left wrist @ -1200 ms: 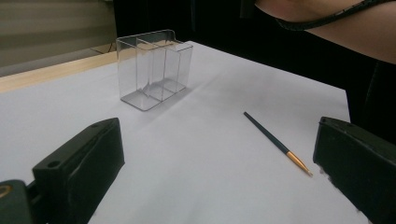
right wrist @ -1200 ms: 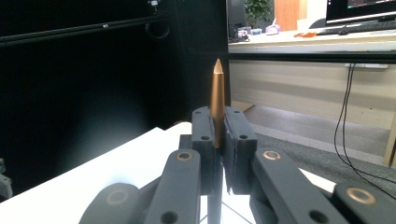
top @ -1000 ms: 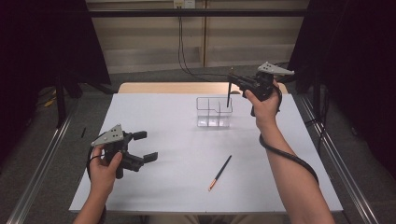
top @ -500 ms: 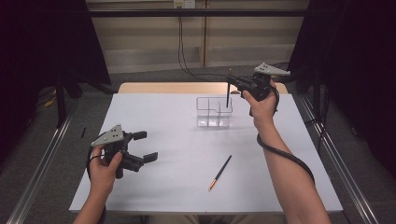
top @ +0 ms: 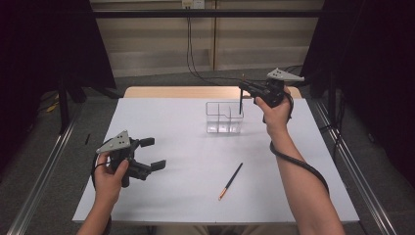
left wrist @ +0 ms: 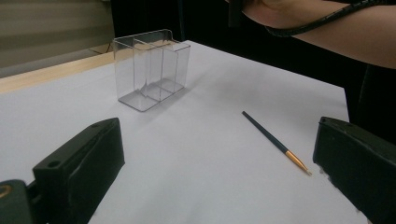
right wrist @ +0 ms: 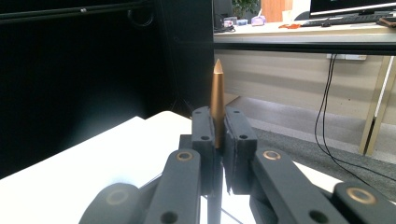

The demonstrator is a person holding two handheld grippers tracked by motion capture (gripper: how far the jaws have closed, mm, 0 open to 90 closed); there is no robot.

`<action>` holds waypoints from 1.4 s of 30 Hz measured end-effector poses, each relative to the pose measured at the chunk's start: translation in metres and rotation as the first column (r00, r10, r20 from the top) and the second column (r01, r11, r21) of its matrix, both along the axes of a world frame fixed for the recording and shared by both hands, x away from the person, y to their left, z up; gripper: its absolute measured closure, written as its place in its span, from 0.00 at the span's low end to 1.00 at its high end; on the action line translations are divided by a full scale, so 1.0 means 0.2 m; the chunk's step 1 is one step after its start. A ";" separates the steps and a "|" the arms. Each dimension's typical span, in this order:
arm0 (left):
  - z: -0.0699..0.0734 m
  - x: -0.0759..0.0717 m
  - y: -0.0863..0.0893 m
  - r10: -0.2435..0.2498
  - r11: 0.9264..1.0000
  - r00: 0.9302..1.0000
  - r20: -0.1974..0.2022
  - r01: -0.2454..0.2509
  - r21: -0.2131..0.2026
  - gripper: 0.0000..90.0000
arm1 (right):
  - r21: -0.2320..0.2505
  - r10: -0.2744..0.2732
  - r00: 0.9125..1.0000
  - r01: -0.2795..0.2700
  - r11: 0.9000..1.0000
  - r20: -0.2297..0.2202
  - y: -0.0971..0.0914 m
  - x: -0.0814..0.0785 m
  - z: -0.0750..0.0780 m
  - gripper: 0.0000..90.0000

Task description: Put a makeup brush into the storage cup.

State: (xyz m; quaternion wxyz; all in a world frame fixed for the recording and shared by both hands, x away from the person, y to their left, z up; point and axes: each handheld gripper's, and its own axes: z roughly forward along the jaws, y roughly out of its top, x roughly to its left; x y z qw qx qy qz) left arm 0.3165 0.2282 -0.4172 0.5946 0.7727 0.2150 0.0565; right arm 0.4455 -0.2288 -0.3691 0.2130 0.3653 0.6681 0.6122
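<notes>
Brush (top: 240,104) hangs upright in my right tool (top: 243,89), clamped above the holder (top: 224,117), not yet dropped in; another brush (top: 230,181) at 6 o'clock waits; left tool (top: 152,154) gapes empty.

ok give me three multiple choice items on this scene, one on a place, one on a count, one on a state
1. Where does the loose brush lie?
A. in the clear organizer
B. on the white table, nearer the person than the organizer
C. on the floor

2. How many brushes are in view?
A. one
B. two
C. four

3. How do the left gripper jaws stand?
A. open, holding nothing
B. shut on a brush
C. shut on the organizer

Answers:
1 B, it rests on the table short of the clear organizer.
2 B, one lies loose and one held brush is upright in the right gripper.
3 A, the left gripper view shows bare table between them.
</notes>
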 end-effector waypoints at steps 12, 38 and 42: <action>0.00 0.00 0.00 0.000 1.000 1.000 0.000 0.000 0.000 0.02 | -0.007 -0.007 1.000 0.007 1.000 0.004 0.00 0.01 -0.02 0.93; 0.00 0.00 0.01 -0.005 1.000 1.000 0.008 0.005 -0.007 0.02 | -0.009 0.000 1.000 0.000 1.000 0.001 0.02 0.01 -0.08 0.93; 0.01 0.00 0.01 -0.004 1.000 1.000 0.008 0.004 -0.006 0.02 | -0.016 0.000 1.000 0.000 1.000 -0.001 0.02 0.00 -0.09 0.93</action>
